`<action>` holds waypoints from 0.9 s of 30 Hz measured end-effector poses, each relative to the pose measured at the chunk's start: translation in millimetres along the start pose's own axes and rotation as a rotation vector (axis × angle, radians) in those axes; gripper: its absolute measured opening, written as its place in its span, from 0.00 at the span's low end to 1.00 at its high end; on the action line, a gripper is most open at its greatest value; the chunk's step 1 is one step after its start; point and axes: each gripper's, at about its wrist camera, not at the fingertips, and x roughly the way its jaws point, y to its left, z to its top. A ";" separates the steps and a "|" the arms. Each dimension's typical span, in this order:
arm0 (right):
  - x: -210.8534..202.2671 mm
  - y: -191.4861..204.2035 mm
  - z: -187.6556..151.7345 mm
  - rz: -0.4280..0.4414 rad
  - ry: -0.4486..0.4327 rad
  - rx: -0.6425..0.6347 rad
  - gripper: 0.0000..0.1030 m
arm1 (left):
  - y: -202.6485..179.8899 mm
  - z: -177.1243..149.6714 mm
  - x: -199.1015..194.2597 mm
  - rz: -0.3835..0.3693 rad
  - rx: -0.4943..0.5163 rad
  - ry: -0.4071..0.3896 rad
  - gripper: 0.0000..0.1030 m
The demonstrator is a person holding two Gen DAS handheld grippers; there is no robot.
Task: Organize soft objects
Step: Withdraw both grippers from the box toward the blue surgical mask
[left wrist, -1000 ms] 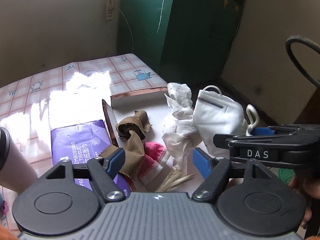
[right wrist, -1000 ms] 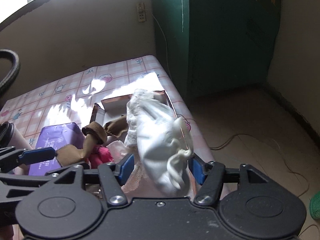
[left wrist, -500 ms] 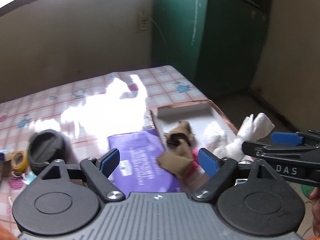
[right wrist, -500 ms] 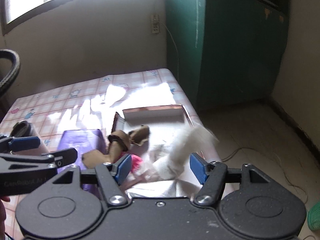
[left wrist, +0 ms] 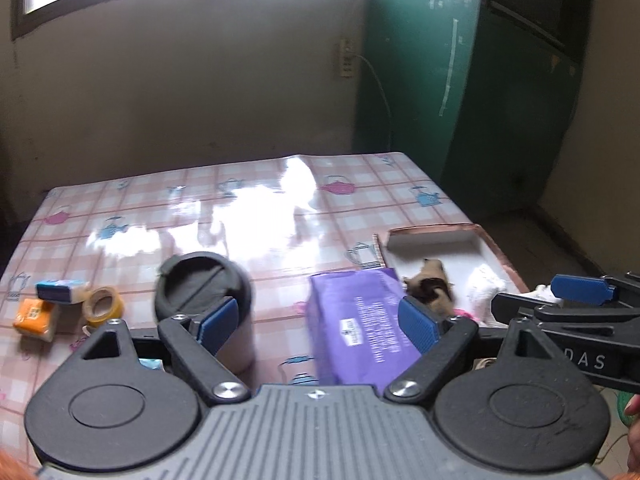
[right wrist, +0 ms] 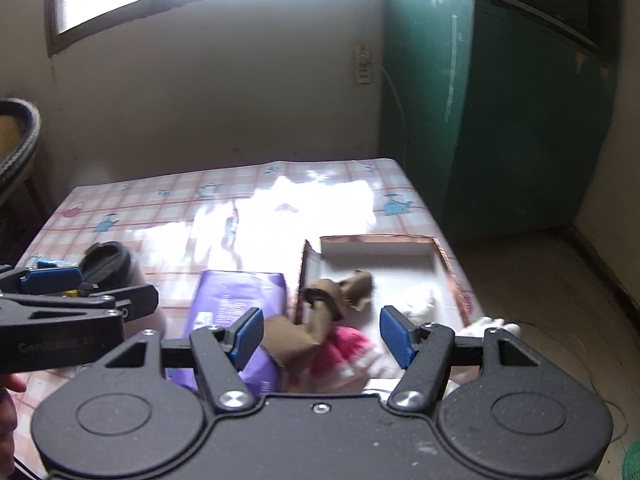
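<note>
My left gripper (left wrist: pixel 318 328) is open and empty, above a purple tissue pack (left wrist: pixel 360 328) on the checked tablecloth. My right gripper (right wrist: pixel 320 336) is also open, with nothing pressed between its pads. It hangs over the near end of a shallow copper-edged box (right wrist: pixel 380 240). A brown sock (right wrist: pixel 320 308), a pink cloth (right wrist: pixel 344 348) and a white cloth (right wrist: pixel 420 304) lie in the box. More white fabric (right wrist: pixel 492 324) sticks out past the box's right edge. The sock (left wrist: pixel 430 284) and white cloth (left wrist: pixel 484 284) also show in the left wrist view.
A cup with a black lid (left wrist: pixel 200 284) stands left of the tissue pack. A tape roll (left wrist: pixel 102 304), an orange packet (left wrist: pixel 34 316) and a blue-and-white packet (left wrist: pixel 60 290) lie at the table's left. A green cabinet (right wrist: pixel 520 120) stands beyond the table's right edge.
Both grippers have drawn back and risen from the box. The white mask that was between the right jaws has dropped out of them. The left view has swung left, so the cup and small items now show.
</note>
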 end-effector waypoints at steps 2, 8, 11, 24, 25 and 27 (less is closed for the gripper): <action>1.1 9.4 2.0 0.014 0.001 -0.012 0.74 | 7.9 -0.8 -3.2 0.009 -0.011 -0.001 0.87; 4.9 34.1 5.3 0.045 0.004 -0.044 0.74 | 28.7 -2.6 -8.2 0.042 -0.038 -0.002 0.87; 4.6 44.7 7.5 0.059 0.005 -0.060 0.75 | 37.1 -3.7 -10.5 0.053 -0.048 -0.004 0.87; 8.4 94.1 10.0 0.125 0.013 -0.116 0.75 | 79.4 -11.3 -19.2 0.118 -0.102 -0.005 0.87; 9.2 98.8 9.9 0.131 0.014 -0.122 0.75 | 83.3 -12.5 -19.9 0.125 -0.108 -0.004 0.87; 10.4 108.3 9.6 0.145 0.017 -0.133 0.75 | 92.1 -14.6 -21.3 0.136 -0.119 -0.001 0.87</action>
